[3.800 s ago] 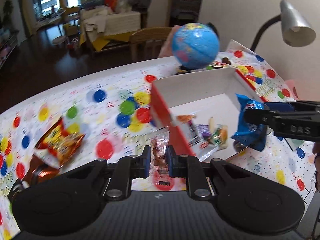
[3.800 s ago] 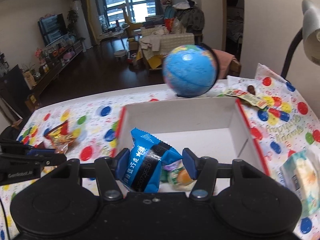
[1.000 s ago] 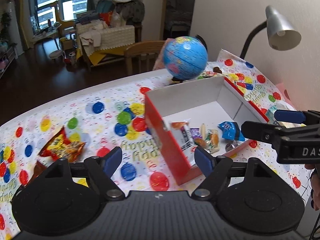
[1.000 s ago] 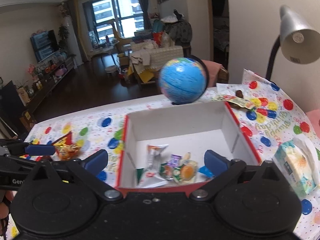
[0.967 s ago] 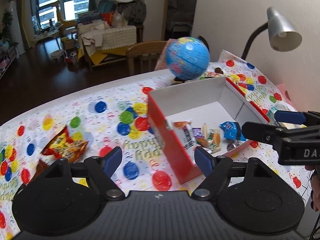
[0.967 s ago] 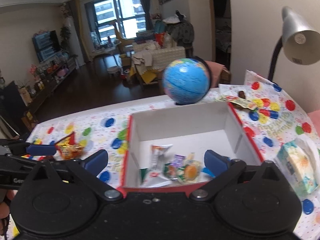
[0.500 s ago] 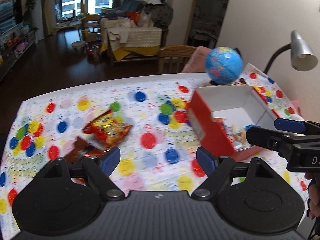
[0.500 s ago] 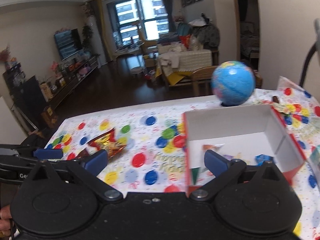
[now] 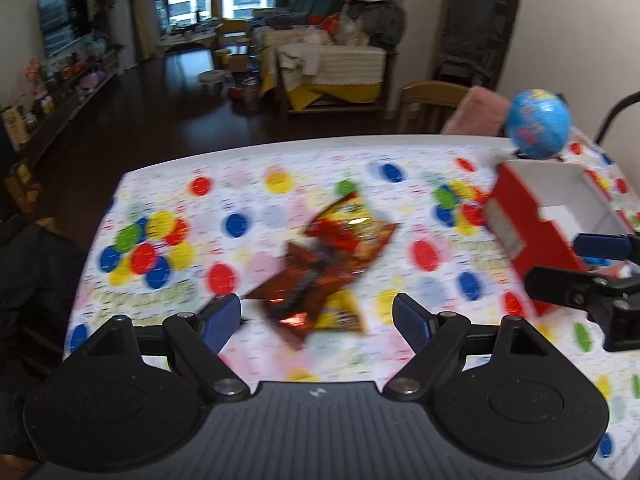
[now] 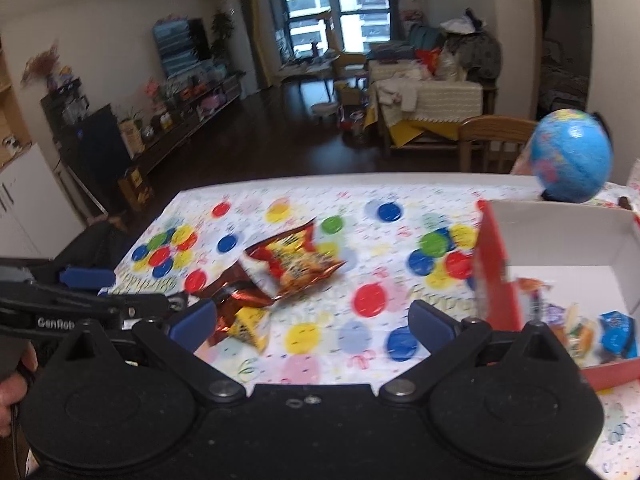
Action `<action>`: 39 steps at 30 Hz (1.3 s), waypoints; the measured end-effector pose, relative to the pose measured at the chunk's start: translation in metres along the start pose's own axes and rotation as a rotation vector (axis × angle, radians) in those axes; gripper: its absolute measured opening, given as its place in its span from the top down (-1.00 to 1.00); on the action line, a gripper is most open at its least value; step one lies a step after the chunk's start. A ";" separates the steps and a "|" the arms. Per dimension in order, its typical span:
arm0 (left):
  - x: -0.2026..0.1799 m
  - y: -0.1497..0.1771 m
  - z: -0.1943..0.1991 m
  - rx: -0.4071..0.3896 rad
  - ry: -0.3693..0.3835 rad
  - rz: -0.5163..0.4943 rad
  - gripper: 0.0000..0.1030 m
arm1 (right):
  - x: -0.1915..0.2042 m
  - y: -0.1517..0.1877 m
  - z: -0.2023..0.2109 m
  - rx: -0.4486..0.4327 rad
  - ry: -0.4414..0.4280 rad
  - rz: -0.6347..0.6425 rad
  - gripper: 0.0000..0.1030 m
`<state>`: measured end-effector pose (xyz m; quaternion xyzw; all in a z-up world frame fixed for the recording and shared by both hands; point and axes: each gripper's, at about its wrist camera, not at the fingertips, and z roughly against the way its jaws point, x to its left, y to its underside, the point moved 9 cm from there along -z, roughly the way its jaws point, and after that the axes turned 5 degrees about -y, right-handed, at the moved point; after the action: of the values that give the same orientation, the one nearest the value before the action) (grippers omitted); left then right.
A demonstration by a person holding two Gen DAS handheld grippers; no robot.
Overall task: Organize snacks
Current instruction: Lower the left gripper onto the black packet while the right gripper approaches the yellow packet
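A red and yellow snack bag (image 9: 352, 232) (image 10: 296, 264) lies on the balloon-print tablecloth (image 9: 256, 168), overlapping a brown foil bag (image 9: 304, 288) (image 10: 236, 300). A small yellow pack (image 10: 248, 324) sits beside them. My left gripper (image 9: 316, 320) hovers open and empty just in front of the bags. My right gripper (image 10: 312, 320) is open and empty too, to the right of the bags. The red box (image 9: 520, 236) (image 10: 560, 248) with a white inside stands at the right, holding a blue packet (image 10: 618, 330) and several small snacks (image 10: 572, 324).
A blue globe (image 10: 572, 160) stands behind the box, with a wooden chair (image 10: 492, 140) past the far table edge. A black lamp arm (image 9: 616, 112) rises at the right. A dark bundle (image 9: 32, 280) sits off the table's left edge. A hand (image 10: 12, 392) grips the left tool.
Both views have swung left, away from the box and onto the snack bags, which now lie straight ahead. The box has slid to the right edge. Both grippers have stayed open.
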<state>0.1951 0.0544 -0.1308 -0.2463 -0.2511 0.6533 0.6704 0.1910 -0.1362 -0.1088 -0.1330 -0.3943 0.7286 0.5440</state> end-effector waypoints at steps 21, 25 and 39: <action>0.087 0.032 -0.098 0.157 -0.024 0.005 -0.61 | 0.038 0.046 -0.128 0.225 0.010 0.048 -0.62; 0.090 0.036 -0.115 0.186 -0.015 -0.012 -0.61 | 0.040 0.048 -0.145 0.246 0.009 0.072 -0.56; 0.093 0.040 -0.147 0.250 0.020 -0.019 -0.46 | 0.044 0.048 -0.180 0.291 -0.043 0.084 -0.09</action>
<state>0.2636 0.1479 -0.2670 -0.1646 -0.1632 0.6708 0.7045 0.2537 -0.0239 -0.2510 -0.0534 -0.2900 0.8028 0.5183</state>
